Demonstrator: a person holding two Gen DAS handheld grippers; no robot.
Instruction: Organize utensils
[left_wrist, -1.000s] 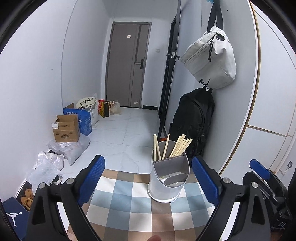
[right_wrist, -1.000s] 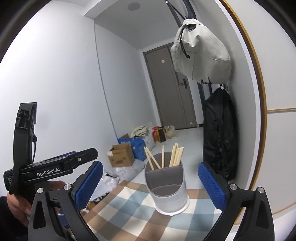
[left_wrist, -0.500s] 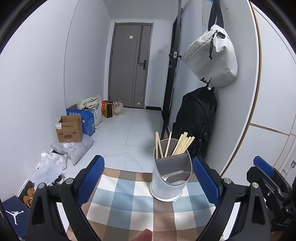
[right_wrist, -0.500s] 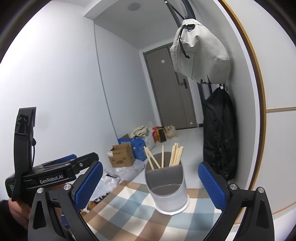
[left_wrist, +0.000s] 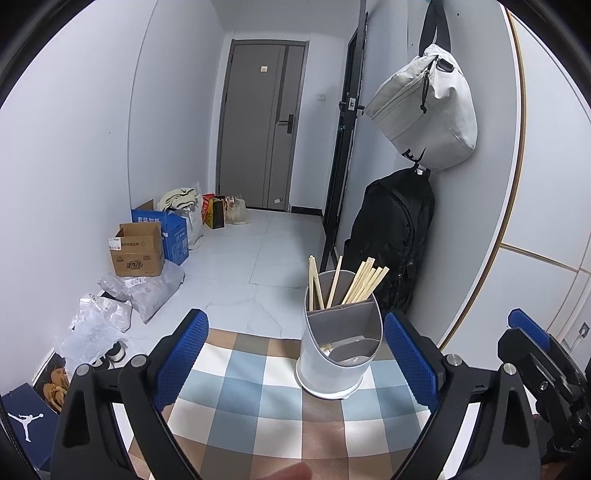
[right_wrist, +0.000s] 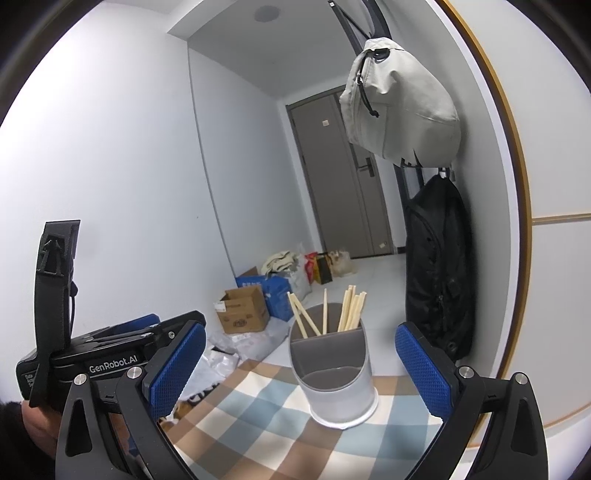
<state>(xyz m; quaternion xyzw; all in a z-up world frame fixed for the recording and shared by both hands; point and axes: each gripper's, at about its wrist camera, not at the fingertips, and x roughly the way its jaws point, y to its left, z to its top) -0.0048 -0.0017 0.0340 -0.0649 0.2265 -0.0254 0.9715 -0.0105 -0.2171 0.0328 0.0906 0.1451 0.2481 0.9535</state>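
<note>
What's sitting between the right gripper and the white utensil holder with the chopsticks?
Nothing: in the right wrist view, only bare blue, tan and white checked tablecloth lies between the open right gripper and the white plastic utensil holder.

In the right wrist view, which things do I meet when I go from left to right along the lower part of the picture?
Left tool → cardboard box → utensil holder with chopsticks → black backpack.

Evenly lit by soft indoor light, sharp throughout; heavily bowed by fisheye, vignetted black at the corners.
</note>
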